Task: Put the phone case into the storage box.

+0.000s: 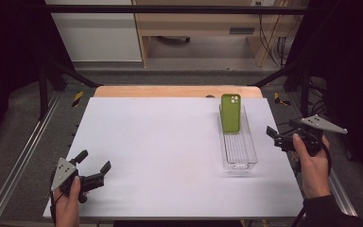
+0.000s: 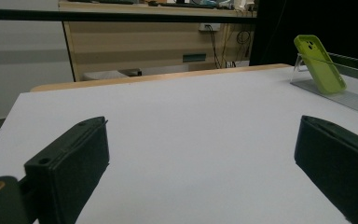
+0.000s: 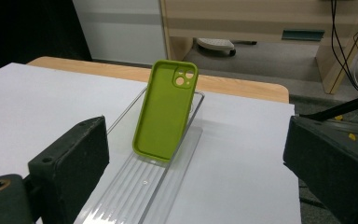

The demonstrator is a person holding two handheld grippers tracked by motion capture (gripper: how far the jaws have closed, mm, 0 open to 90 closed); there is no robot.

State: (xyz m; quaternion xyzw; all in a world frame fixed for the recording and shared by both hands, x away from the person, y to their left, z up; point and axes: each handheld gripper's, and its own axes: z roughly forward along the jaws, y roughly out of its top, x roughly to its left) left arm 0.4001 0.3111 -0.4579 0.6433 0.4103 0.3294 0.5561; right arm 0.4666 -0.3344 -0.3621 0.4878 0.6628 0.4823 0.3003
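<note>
A green phone case (image 1: 230, 112) (image 3: 165, 110) (image 2: 320, 64) leans upright against the far end of a clear plastic tray (image 1: 238, 150) (image 3: 135, 191) on the right part of the white tabletop. My right gripper (image 1: 280, 135) (image 3: 196, 168) hovers open just right of the tray, at the table's right edge, with its jaws wide apart and the case ahead between them. My left gripper (image 1: 94, 166) (image 2: 200, 172) rests open near the front left corner, far from the tray, with nothing between its jaws.
The white table surface (image 1: 156, 151) has a wooden strip (image 1: 170, 91) along its far edge. Metal frame rails (image 1: 23, 156) run along both sides. A wooden desk (image 1: 203, 23) and cables (image 1: 276, 42) stand on the floor beyond the table.
</note>
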